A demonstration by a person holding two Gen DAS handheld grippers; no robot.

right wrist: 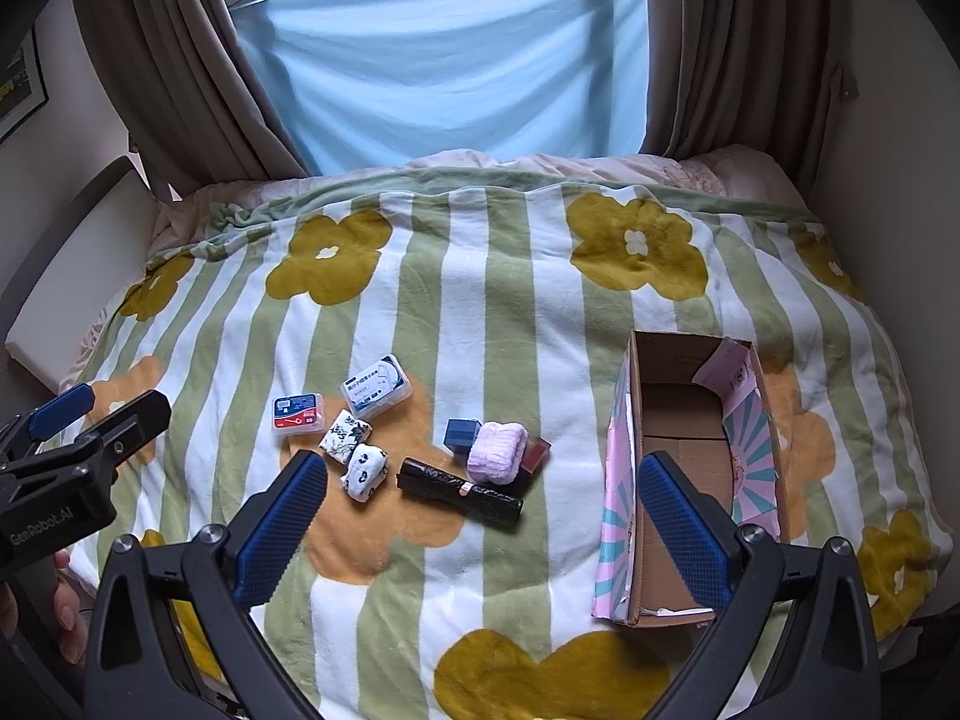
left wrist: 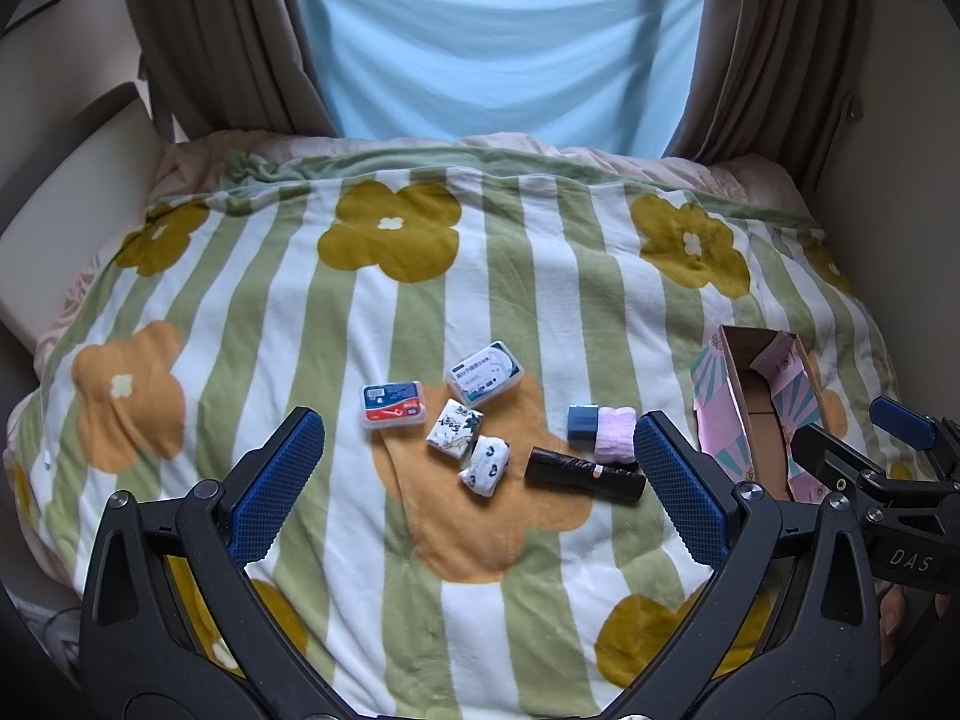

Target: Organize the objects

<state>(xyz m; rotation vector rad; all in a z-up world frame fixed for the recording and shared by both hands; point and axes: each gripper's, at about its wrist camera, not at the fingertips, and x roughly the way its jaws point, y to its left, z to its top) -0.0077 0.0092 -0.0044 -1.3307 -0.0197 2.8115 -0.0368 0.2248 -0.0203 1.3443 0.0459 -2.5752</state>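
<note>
Blanket, striped w/ flowers, covers bed by curtained window; left gripper & right gripper both gape, holding nothing.

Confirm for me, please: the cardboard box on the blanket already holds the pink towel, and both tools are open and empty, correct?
Not quite. The cardboard box holds nothing visible; the right wrist view shows its bare inside. The pink towel lies on the blanket, beside the black roll. The rest stands: the left tool and right tool are open and empty.

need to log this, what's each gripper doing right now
Left gripper: open, holding nothing, above the blanket.
Right gripper: open, holding nothing.
</note>
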